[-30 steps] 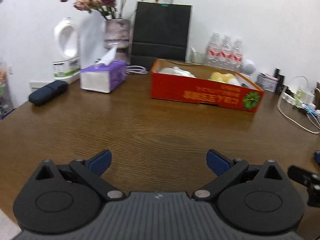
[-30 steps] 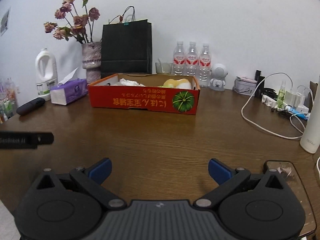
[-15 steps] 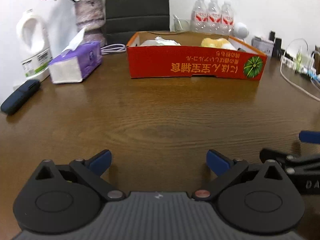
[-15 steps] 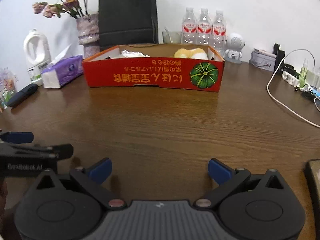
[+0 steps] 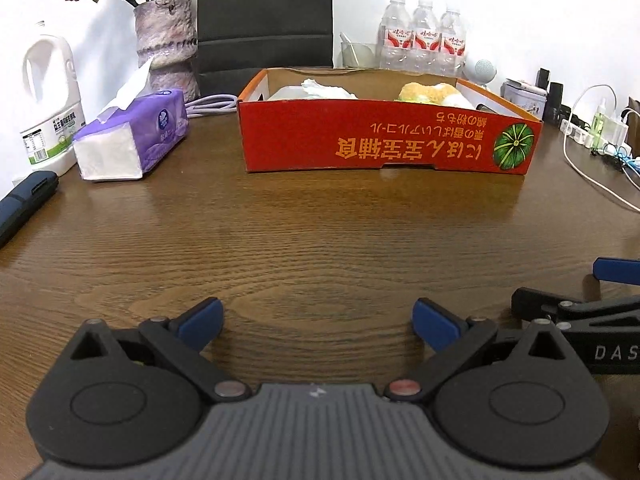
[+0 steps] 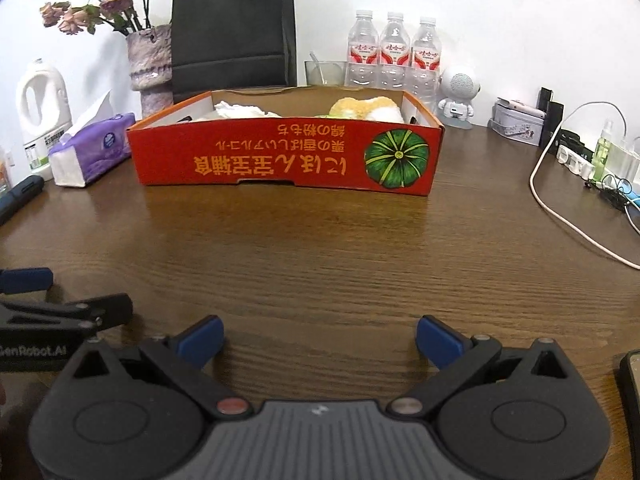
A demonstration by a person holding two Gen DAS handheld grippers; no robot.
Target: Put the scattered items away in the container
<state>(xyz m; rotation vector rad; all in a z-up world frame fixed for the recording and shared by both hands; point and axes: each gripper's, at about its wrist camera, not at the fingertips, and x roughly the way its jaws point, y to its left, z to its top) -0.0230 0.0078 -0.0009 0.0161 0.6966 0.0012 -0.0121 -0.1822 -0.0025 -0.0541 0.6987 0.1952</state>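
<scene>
A shallow red cardboard box [image 5: 384, 144] with a green pumpkin print stands on the brown table, also in the right wrist view [image 6: 280, 158]. Inside it lie a white crumpled cloth [image 5: 316, 90] and a yellow-and-white soft item [image 5: 430, 92]. My left gripper [image 5: 318, 320] is open and empty, low over the table well in front of the box. My right gripper [image 6: 320, 338] is open and empty beside it; it also shows at the right edge of the left wrist view [image 5: 592, 300].
A purple tissue pack [image 5: 132, 140], a white jug [image 5: 48, 100], a dark case [image 5: 24, 200] and a vase [image 5: 166, 44] stand at the left. A black bag [image 5: 264, 16] and water bottles [image 5: 424, 44] stand behind the box. Cables and a power strip [image 6: 576, 160] lie at the right.
Both grippers have moved closer to the red box and tilted down towards the table. Both stayed open and empty, side by side.
</scene>
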